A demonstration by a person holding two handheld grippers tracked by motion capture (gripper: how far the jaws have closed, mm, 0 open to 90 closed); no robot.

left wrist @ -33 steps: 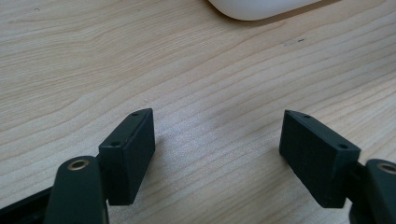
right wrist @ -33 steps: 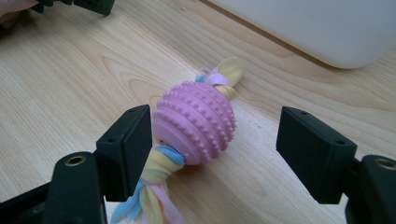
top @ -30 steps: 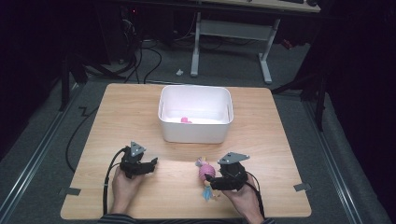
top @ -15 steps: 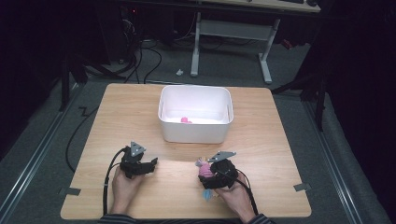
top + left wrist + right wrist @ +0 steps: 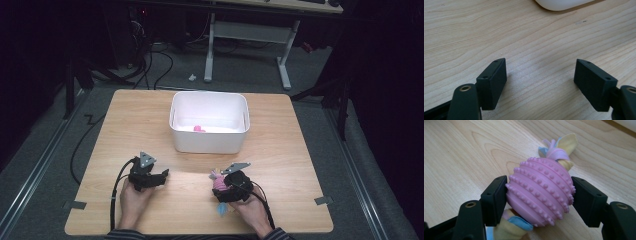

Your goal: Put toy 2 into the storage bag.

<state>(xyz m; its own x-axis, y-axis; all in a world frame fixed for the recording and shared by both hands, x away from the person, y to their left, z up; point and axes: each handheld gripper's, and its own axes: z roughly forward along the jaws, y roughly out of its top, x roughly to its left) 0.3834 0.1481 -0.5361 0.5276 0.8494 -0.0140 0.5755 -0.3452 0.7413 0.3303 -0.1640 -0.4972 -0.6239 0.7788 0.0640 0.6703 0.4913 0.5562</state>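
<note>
High view: wooden table (image 5: pixel 150 120) lit amid dark surroundings, with a white bin (image 5: pixel 210 142) toward the far middle and a small pink item (image 5: pixel 199 129) on its floor, too small to identify; left gripper (image 5: pixel 161 176) near the front edge, held in the left hand (image 5: pixel 131 197), jaw spacing hard to judge from here; right gripper (image 5: pixel 220 185) held in the right hand (image 5: pixel 245 210), partly covering a pink toy (image 5: pixel 218 183) whose blue and yellow cloth ends peek out at front and back, shape unclear at this size; forearms cut off by the bottom edge; floor cables and a desk frame behind barely visible in the gloom. Left gripper view: left gripper (image 5: pixel 540 82) with jaws spread wide over bare wood, nothing between them; just a curved corner of the white bin (image 5: pixel 564 4) at the top edge, the rest cut off. Right gripper view: right gripper (image 5: pixel 539 200) pinching the pink toy (image 5: pixel 540 191) on both sides, a ridged, studded rubber ball, detail lost from above; knotted strips of pink, yellow and blue cloth sticking out beyond the ball and below it, lower end partly hidden by the left jaw; contact with the table impossible to tell; a sliver of white at the top right corner
</note>
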